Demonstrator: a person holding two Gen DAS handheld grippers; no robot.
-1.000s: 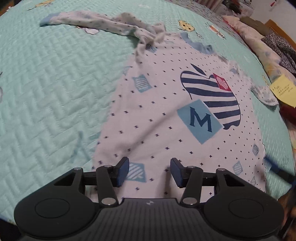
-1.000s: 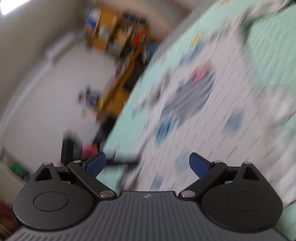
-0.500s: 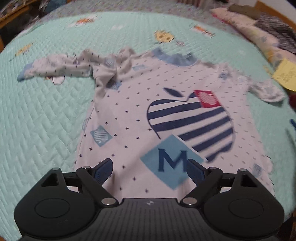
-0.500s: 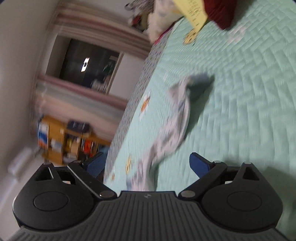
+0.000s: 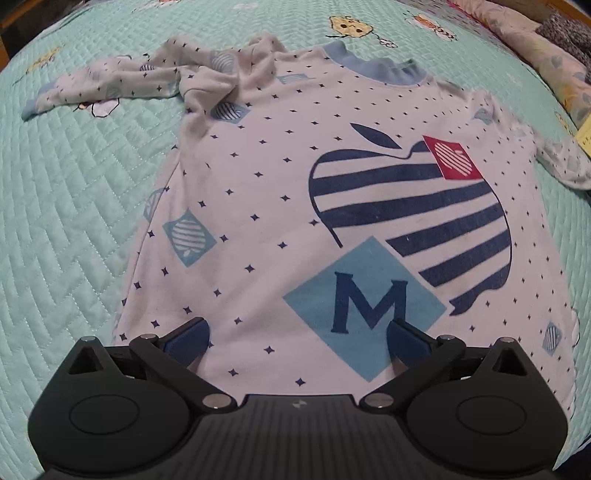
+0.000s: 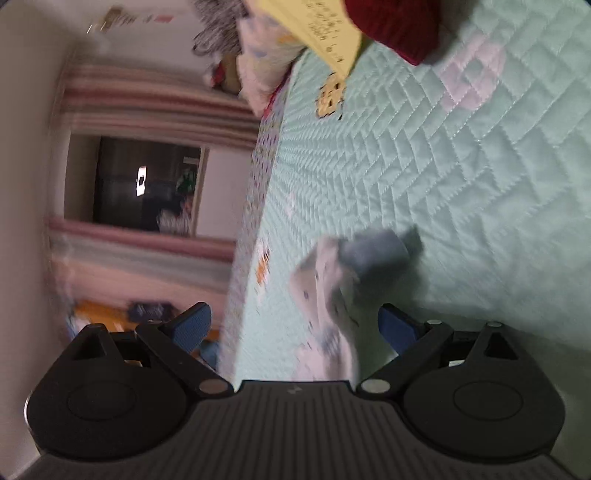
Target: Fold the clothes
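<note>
A white long-sleeved shirt with a striped apple and a blue "M" diamond lies face up on the mint quilted bedspread. One sleeve is bunched and crumpled at the upper left. The other sleeve trails off to the right. My left gripper hangs over the shirt's lower part, its jaws opening wide, pads pressing nothing. In the blurred, rolled right wrist view, a sleeve end with a blue cuff lies just ahead of my right gripper, which is open; the sleeve runs in between its fingers.
A yellow written note and a dark red garment lie further along the bed. Piled patterned fabrics line the bed's right side. The bed's edge drops to a room with a dark window and an orange shelf.
The left gripper's jaws spread wider as it shifted over the shirt toward the "M" print. The right gripper swung and rolled from the shirt's body to the cuffed sleeve end.
</note>
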